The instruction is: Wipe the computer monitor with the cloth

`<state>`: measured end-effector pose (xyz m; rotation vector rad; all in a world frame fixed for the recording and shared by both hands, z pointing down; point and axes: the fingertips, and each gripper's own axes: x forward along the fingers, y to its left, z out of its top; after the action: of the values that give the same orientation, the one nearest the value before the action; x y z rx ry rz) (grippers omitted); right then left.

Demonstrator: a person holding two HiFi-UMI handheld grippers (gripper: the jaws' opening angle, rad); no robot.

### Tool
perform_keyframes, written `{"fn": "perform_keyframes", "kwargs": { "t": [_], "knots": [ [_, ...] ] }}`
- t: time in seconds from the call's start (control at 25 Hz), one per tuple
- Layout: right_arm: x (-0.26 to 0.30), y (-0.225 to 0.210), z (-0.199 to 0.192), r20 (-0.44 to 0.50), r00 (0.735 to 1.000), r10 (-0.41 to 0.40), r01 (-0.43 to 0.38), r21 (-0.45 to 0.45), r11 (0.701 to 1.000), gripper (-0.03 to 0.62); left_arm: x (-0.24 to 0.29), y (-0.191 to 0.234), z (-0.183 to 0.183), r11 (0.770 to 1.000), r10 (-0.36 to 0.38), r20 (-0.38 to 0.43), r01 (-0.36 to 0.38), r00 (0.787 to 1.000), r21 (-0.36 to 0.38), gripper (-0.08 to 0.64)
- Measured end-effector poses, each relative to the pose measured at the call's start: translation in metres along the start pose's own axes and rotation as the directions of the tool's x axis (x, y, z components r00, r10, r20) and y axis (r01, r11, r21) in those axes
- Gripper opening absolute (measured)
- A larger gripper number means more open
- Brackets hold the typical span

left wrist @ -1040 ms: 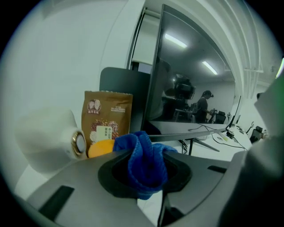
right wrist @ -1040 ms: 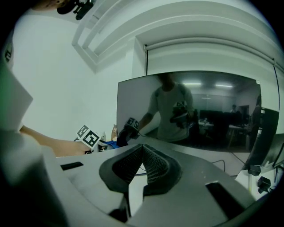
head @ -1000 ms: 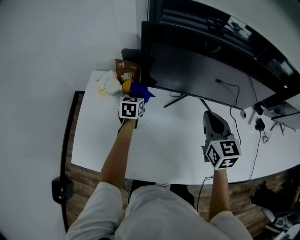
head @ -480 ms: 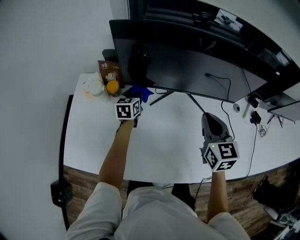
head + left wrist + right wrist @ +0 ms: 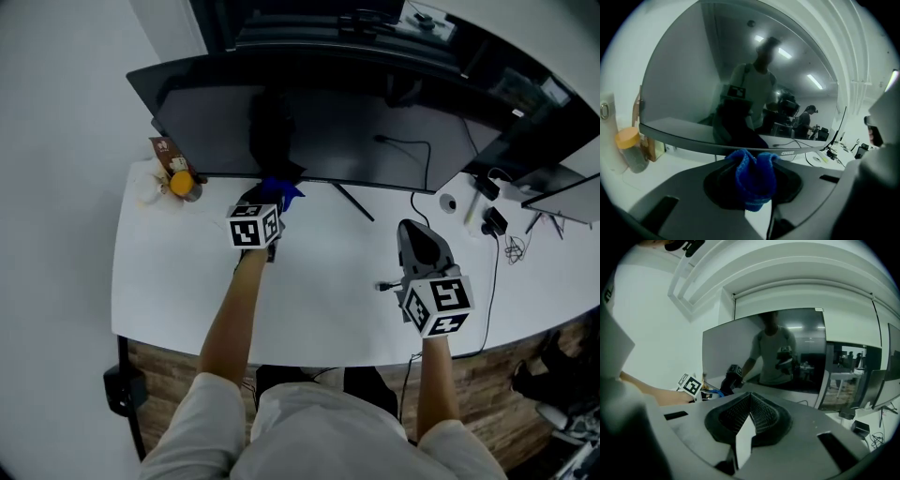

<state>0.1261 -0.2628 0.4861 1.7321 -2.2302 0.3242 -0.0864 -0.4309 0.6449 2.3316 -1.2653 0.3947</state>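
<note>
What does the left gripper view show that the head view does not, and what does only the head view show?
Only the left gripper view: the blue cloth up close, bunched between the shut left tongs, and a person's upper body and ceiling lights reflected in the dark monitor. Only the head view: the right tongs, the person's forearms, the whole white desk and cables at its right end. Both: the monitor, the cloth near its lower edge, and the orange-lidded jar at the left.
</note>
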Motion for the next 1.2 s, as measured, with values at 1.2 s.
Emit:
{"fn": "perform_keyframes", "kwargs": {
  "t": [1.2],
  "knots": [
    [-0.121, -0.258, -0.066, -0.038, 0.997, -0.063, 0.066, 0.089, 0.994, 0.014, 0.147, -0.364, -0.03, 0.969, -0.23, -0.013, 0.23, 0.973, 0.092, 0.098]
  ]
}}
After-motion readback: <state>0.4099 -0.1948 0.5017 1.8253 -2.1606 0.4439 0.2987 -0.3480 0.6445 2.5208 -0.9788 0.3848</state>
